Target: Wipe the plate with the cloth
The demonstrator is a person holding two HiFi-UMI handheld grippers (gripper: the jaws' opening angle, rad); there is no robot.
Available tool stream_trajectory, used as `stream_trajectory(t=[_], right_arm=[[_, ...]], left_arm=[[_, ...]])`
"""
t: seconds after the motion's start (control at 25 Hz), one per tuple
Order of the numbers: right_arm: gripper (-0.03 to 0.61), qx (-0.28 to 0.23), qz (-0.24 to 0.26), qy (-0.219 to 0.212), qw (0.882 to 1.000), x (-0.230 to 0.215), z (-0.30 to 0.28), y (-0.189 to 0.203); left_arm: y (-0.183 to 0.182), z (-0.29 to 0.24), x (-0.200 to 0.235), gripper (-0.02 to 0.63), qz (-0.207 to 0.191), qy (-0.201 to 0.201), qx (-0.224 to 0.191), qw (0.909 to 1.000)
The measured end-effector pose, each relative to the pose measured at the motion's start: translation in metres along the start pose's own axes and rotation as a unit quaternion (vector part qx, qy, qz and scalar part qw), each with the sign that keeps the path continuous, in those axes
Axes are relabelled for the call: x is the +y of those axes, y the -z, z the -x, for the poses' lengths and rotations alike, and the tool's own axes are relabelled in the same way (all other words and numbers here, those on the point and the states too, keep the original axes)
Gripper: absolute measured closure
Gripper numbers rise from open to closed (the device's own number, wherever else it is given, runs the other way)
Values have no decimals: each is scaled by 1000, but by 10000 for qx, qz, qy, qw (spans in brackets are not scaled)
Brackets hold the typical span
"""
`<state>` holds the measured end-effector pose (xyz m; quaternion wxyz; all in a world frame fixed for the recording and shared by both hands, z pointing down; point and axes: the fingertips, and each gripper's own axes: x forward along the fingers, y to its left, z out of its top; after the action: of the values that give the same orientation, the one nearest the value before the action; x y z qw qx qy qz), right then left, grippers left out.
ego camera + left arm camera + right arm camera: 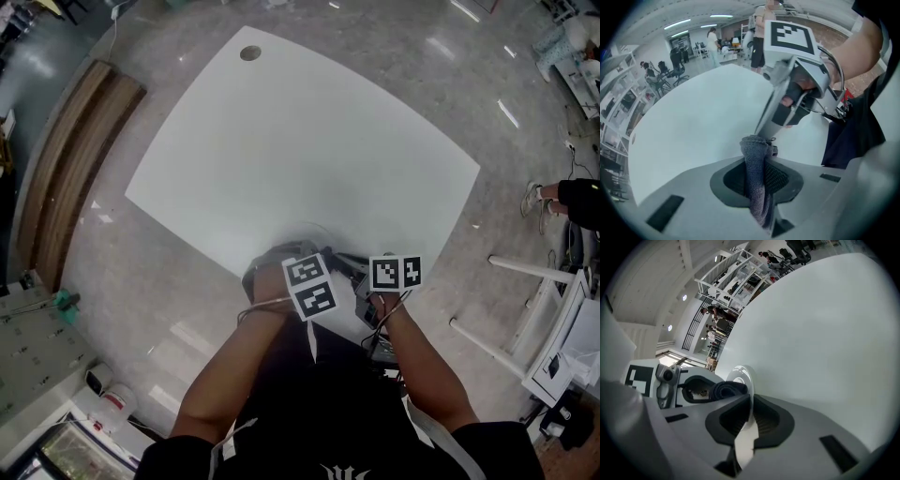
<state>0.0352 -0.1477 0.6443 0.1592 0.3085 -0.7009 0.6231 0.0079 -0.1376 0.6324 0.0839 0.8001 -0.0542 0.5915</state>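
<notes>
Grey knitted cloth [754, 157] sits pinched in the left gripper [761, 185], which points steeply down at lower centre. The slanted right gripper [749, 420] clamps the white plate [739, 378] on edge, just beside the cloth.

Both bare forearms, the left [234, 366] and the right [427, 366], are stretched forward from the lower edge of the head view and brought close together over the near edge of the surface. The left gripper [759, 187] is pointed steeply down, and its jaws are closed on a grey knitted cloth [757, 159], which is pinched upright between the pads. The right gripper [746, 420] is held just beside it at a shallower tilt. Its jaws are clamped on the rim of a white plate [739, 376], which is gripped edge-on.
</notes>
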Motion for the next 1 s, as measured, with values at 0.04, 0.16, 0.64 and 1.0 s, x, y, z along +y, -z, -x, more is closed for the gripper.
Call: stream_trajectory(t=[0.04, 0.16, 0.64, 1.0], right_arm=[[557, 3, 4, 1, 10000, 0, 0, 0], [557, 6, 6, 7, 10000, 0, 0, 1], [557, -30, 8, 70, 10000, -3, 3, -1], [557, -143, -186, -12, 9997, -1, 6, 3]], left_arm=[[2, 1, 9, 561, 99, -56, -14, 9999], [15, 7, 36, 561, 436, -240, -34, 9988], [83, 33, 2, 561, 765, -211, 270, 9965], [80, 31, -51, 561, 933, 142, 7, 9955]])
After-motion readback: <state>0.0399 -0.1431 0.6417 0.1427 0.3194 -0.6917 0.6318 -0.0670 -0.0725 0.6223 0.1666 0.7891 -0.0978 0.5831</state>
